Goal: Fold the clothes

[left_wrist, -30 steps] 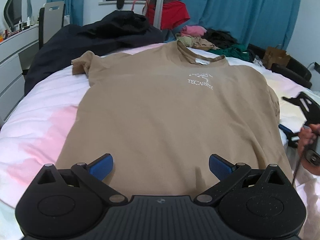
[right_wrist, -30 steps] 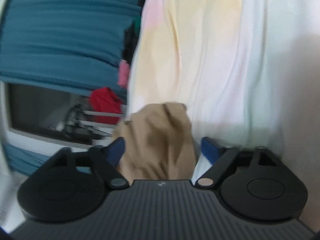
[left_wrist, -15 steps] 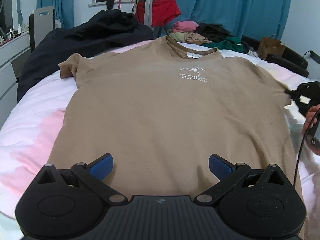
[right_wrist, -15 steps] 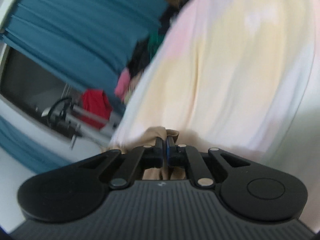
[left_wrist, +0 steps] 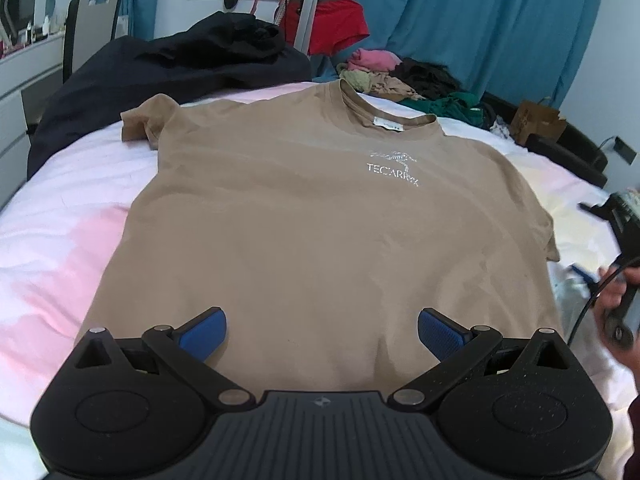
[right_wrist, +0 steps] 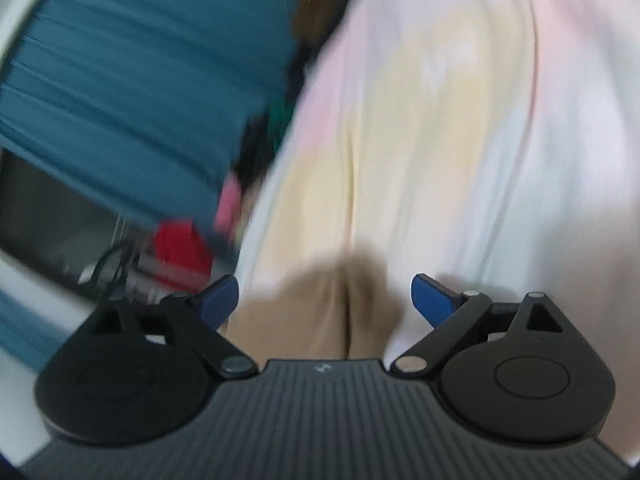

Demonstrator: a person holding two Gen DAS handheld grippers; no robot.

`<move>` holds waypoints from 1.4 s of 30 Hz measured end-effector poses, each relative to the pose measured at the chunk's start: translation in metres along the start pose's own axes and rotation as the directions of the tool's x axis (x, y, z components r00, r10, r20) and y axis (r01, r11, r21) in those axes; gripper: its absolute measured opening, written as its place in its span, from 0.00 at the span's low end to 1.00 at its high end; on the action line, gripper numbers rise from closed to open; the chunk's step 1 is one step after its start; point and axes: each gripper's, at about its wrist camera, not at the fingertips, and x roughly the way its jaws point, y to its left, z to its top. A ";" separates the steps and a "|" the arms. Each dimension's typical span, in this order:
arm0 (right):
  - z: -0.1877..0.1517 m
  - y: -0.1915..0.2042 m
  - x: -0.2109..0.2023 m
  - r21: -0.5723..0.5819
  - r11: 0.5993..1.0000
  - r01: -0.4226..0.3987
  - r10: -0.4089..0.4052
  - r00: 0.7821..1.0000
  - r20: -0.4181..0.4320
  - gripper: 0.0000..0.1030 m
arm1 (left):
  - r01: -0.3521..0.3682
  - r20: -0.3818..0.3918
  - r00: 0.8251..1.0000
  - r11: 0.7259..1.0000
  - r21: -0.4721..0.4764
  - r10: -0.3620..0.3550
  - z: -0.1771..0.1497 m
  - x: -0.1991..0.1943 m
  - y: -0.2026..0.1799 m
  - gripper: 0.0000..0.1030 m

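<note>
A tan T-shirt with a white chest logo lies flat, front up, on the bed, collar at the far end. My left gripper is open and empty, over the shirt's near hem. My right gripper is open, with the shirt's right sleeve lying between its fingers, not held. The right gripper also shows at the right edge of the left wrist view, beside the sleeve. The right wrist view is blurred.
The bed has a pink, white and yellow sheet. A dark blanket lies at the far left. A pile of clothes sits beyond the bed before blue curtains. A cardboard box is at far right.
My right gripper was open, shut on the sleeve half a second ago, and now stands open again with the sleeve let go. The left view shifted slightly; the shirt lies flat.
</note>
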 end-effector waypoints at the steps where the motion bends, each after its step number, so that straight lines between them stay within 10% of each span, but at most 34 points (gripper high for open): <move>1: -0.005 -0.001 0.004 0.013 1.000 -0.002 0.002 0.999 -0.038 0.92 | 0.005 0.000 1.000 1.000 -0.005 -0.005 0.000 -0.001 0.001 1.00; 7: -0.018 0.010 0.037 -0.033 0.996 0.078 -0.081 0.993 -0.083 0.95 | -0.004 0.035 0.999 1.000 -0.005 0.004 0.002 -0.007 0.001 1.00; 18: -0.009 0.014 0.100 -0.061 0.980 -0.187 0.190 0.981 0.043 0.91 | 0.017 0.063 0.998 0.996 -0.090 -0.011 0.025 0.010 0.012 1.00; 23: -0.004 0.040 0.128 -0.192 0.976 -0.107 0.106 0.994 -0.014 0.05 | -0.003 0.089 0.996 1.000 -0.020 0.005 0.031 0.015 -0.001 1.00; 28: -0.006 0.094 0.101 -0.420 0.906 0.053 0.008 0.990 0.144 0.04 | -0.001 0.142 0.990 1.000 0.027 -0.002 0.036 0.002 -0.002 1.00; 33: -0.034 0.164 0.064 -0.634 0.752 0.180 0.009 0.959 0.283 0.04 | -0.042 0.121 0.992 0.980 0.193 0.018 0.045 -0.007 0.007 1.00; 42: -0.183 0.262 0.067 -0.916 0.345 0.202 0.073 0.968 0.241 0.05 | -0.148 0.210 0.969 0.986 0.073 0.130 0.054 -0.037 0.066 1.00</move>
